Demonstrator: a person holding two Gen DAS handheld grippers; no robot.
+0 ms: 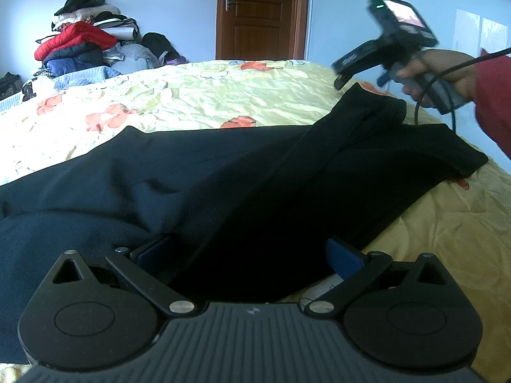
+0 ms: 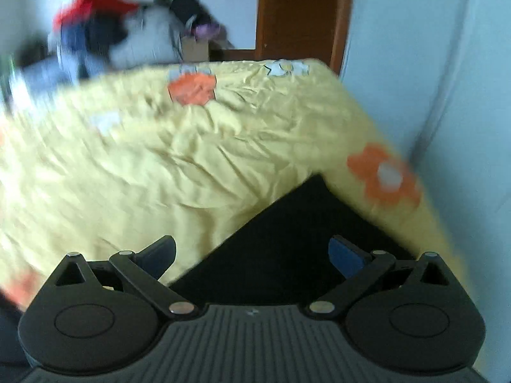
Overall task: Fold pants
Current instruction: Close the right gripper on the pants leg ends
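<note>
Dark navy pants (image 1: 179, 185) lie spread across the yellow flowered bedspread (image 1: 191, 95), with one leg folded over toward the right end. My left gripper (image 1: 252, 252) is open, its blue pads on either side of the near edge of the cloth. In the left wrist view my right gripper (image 1: 343, 75) is held in a hand above the far right corner of the pants, apart from the cloth. In the blurred right wrist view my right gripper (image 2: 252, 252) is open, with a corner of the pants (image 2: 287, 242) below it.
A pile of clothes (image 1: 83, 44) is stacked at the far left beyond the bed. A brown door (image 1: 258, 12) stands behind the bed. A pale wardrobe wall (image 1: 447, 16) runs along the right, close to the bed's edge (image 2: 399, 166).
</note>
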